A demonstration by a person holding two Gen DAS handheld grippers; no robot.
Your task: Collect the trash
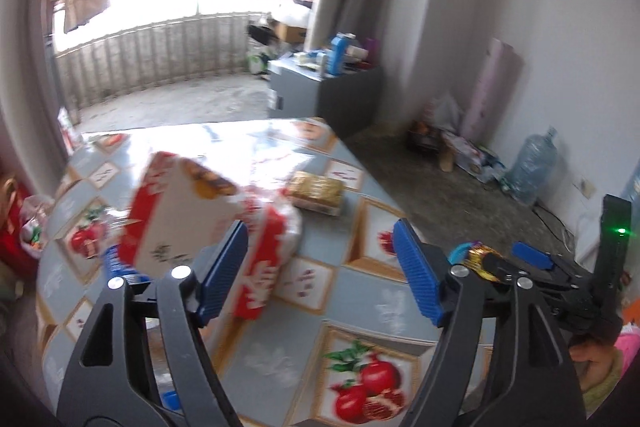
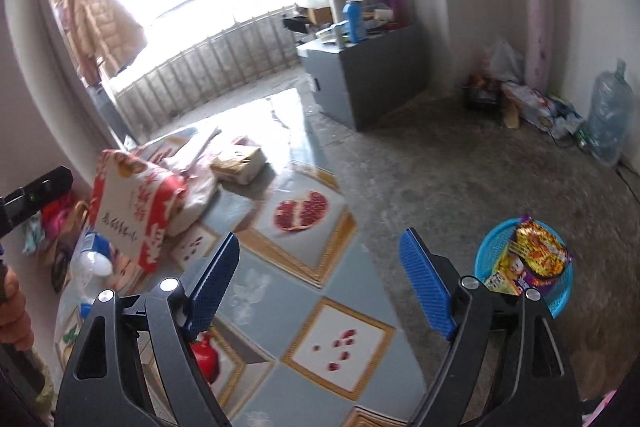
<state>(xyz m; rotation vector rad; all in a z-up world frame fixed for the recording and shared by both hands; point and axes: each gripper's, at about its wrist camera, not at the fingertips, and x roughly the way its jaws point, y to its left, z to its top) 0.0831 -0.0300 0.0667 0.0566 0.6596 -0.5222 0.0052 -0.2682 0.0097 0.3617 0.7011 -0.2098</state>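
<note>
Both tools are let go, w/ nothing in them. The left gripper [image 1: 316, 267] has its blue ribbed pads wide apart over the table, only air between. The right gripper [image 2: 320, 279] is the same, jaws spread, nothing held.

Nearest is the shiny table cover w/ grey squares and red pomegranate pics [image 2: 340, 343]. It's bare right under both tools.

Low on the floor by the table edge sits the round blue plastic basket [image 2: 486, 255]. Inside it are crinkly snack wrappers [image 2: 538, 253], purple, yellow and orange. So some trash is already in, I'd say. The wrapper print is too small to read. From the left wrist view, that basket is mostly hidden behind the right tool.

A bit farther, on the left of the table, there's a small blue and white bottle w/ a white cap [image 2: 94, 259]; no words to read. Next to it is a big red and white bag w/ a food pic on it [image 2: 128, 203]. It has white writing on the red and dark writing on the white, but it's too blurry to read. Behind that is a flat tan and gold packet [image 1: 316, 191], label unreadable.

So what's left, I think: the bottle, the bag and the packet are maybe trash, still on the table, well apart from the basket.

Far back: a grey cabinet [image 2: 360, 79] w/ a blue jug, and a big clear water bottle [image 2: 610, 115] by the wall.
</note>
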